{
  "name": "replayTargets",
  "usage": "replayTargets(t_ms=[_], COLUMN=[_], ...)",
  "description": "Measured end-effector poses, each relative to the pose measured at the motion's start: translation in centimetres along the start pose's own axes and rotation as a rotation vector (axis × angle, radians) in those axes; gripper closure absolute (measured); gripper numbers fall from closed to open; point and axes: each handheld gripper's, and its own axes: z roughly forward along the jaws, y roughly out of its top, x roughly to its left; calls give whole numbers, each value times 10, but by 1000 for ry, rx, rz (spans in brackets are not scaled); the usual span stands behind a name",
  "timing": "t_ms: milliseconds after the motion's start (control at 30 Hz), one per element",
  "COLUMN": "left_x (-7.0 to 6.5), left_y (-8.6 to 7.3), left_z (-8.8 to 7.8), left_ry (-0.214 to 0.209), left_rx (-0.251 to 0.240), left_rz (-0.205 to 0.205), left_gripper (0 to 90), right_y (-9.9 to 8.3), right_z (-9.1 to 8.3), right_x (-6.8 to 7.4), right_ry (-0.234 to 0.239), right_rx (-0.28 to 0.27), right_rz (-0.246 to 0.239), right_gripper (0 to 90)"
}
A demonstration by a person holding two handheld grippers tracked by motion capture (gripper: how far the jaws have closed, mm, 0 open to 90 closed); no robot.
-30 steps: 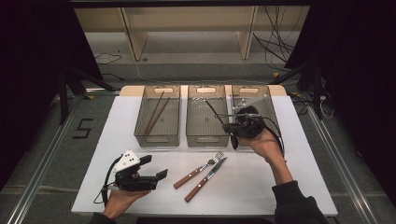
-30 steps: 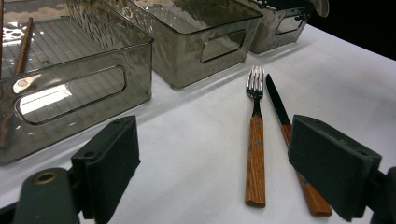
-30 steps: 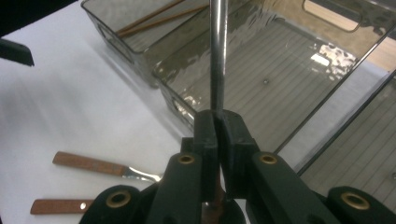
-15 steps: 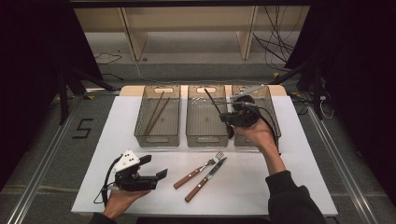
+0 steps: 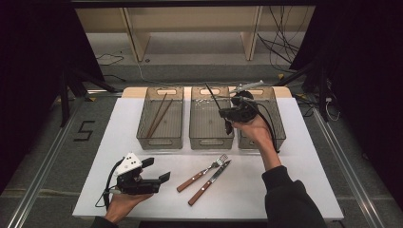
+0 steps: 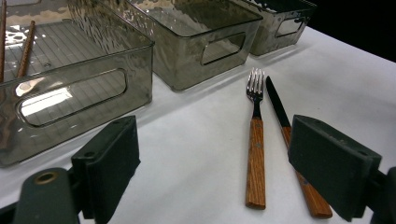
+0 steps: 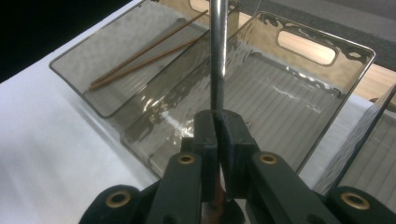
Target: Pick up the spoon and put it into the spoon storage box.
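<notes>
Left gripper (image 5: 159, 172) low at the white desk's (image 5: 294, 156) near edge, fingers spread on nothing, wooden-handled fork (image 5: 202, 173) and knife (image 5: 209, 182) just beyond, right gripper (image 5: 229, 124) over the middle clear smoked-plastic bin (image 5: 211, 141), fingers pinching a slim dark metal utensil (image 7: 216, 56), tip upward.

I see a fork (image 5: 202, 172) and knife (image 5: 209, 182) lying side by side just before the middle bin (image 5: 211, 141); chopsticks (image 5: 159, 115) left of it.

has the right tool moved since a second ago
Yes. The right tool has moved away from the person, from the front edge of the bins to over the middle bin.
</notes>
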Motion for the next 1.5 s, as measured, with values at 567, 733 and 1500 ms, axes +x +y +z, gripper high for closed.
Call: replayTargets(t_ms=[567, 733, 1500], left_x=[0, 0, 0], left_y=[0, 0, 0], left_z=[0, 0, 0], left_ry=[-2, -4, -6], left_rx=[-7, -6, -6], left_rz=[-4, -4, -2], left_gripper=[160, 160, 160], right_y=[6, 5, -2], right_z=[21, 28, 55], right_x=[-6, -8, -9], right_ry=[-28, -30, -56], right_rx=[8, 17, 78], right_rz=[39, 53, 92], right_gripper=[861, 861, 858])
